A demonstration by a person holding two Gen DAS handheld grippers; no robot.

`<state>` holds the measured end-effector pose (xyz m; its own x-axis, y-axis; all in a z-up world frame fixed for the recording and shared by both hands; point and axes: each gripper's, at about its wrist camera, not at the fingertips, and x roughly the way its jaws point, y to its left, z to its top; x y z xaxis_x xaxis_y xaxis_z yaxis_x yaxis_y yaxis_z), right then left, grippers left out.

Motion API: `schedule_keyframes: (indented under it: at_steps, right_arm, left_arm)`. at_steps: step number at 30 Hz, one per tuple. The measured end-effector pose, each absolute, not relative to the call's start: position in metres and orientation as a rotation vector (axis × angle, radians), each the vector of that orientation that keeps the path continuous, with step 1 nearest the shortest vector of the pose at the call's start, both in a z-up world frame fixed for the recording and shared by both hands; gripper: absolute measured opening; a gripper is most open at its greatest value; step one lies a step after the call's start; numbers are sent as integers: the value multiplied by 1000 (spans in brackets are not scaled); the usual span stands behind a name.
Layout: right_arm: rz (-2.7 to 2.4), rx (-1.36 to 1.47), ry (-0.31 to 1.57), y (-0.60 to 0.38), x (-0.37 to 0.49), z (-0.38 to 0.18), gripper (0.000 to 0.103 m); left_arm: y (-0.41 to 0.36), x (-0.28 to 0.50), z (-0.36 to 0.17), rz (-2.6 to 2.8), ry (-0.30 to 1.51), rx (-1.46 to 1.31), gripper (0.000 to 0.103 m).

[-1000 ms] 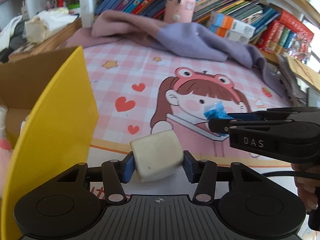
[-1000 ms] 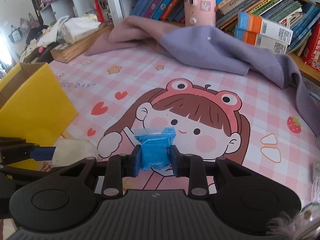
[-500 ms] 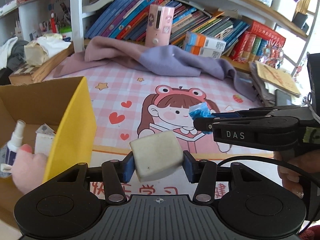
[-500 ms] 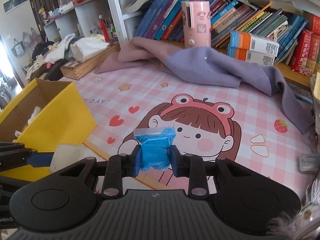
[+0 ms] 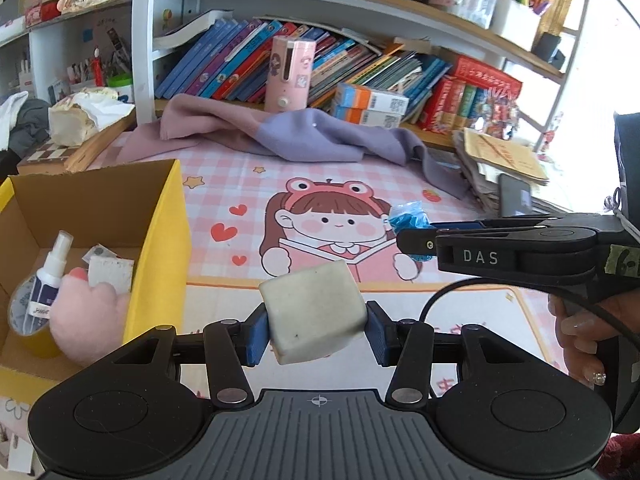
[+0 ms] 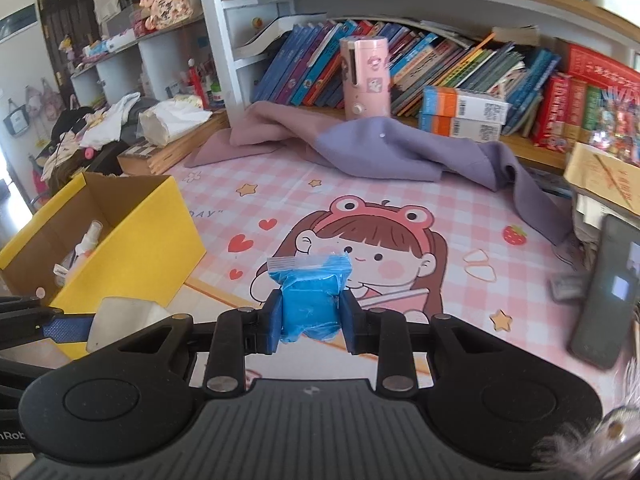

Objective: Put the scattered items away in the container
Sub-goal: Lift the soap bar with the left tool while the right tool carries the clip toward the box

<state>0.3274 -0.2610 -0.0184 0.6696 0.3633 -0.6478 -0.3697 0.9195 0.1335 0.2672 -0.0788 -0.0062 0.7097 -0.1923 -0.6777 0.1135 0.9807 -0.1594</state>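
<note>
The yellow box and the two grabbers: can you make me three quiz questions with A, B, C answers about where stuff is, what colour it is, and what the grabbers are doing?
1. Where is the spray bottle?
A. on the bookshelf
B. inside the yellow box
C. on the purple cloth

2. What colour is the packet in the right gripper?
A. blue
B. red
C. green

3. What is the left gripper doing?
A. hanging open with nothing in it
B. pinching the pink plush
C. clamping a whitish block

Answers:
1 B, it stands in the box beside a pink plush.
2 A, blue shows between the pads.
3 C, both pads press the block's sides.
</note>
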Motion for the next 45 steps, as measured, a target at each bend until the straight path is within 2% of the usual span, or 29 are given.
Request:
schedule_keyframes:
  at_steps: [14, 31, 45]
  right_arm:
    - [335, 20, 670, -235, 238, 9, 28]
    - [314, 11, 691, -152, 106, 7, 28]
    - [399, -17, 718, -82, 67, 8, 28]
  left_arm:
    - [-45, 198, 12, -283, 671, -70, 48]
    - [29, 87, 4, -307, 702, -100, 48]
    - [89, 49, 5, -229, 702, -146, 48]
